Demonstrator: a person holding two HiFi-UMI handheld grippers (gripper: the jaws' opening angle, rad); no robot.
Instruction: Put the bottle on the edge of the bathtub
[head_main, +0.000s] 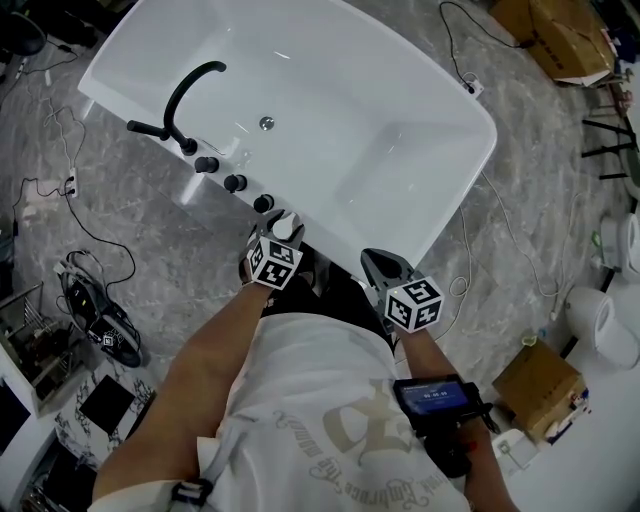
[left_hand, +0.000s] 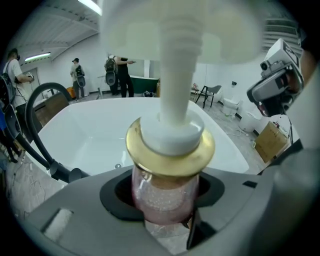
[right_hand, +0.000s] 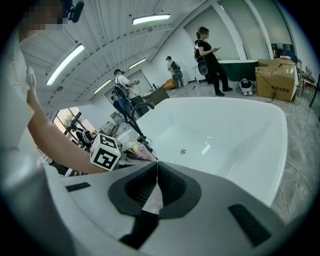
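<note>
While the clear pink, glitter-filled pump bottle (left_hand: 162, 192) with a gold collar and white pump head is pinched round its body by the left gripper (head_main: 283, 228), it is held low in the left gripper view, by the near rim of the white bathtub (head_main: 400, 130). Its shell is judged rigid and smooth (likely slippery, top-heavy too), so the body below the collar is best gripped. The right gripper (right_hand: 156, 175) is pressed together, empty.

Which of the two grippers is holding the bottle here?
The left gripper: its jaws clamp the pink pump bottle just below its gold collar. The right gripper has its jaws together with nothing between them.
</note>
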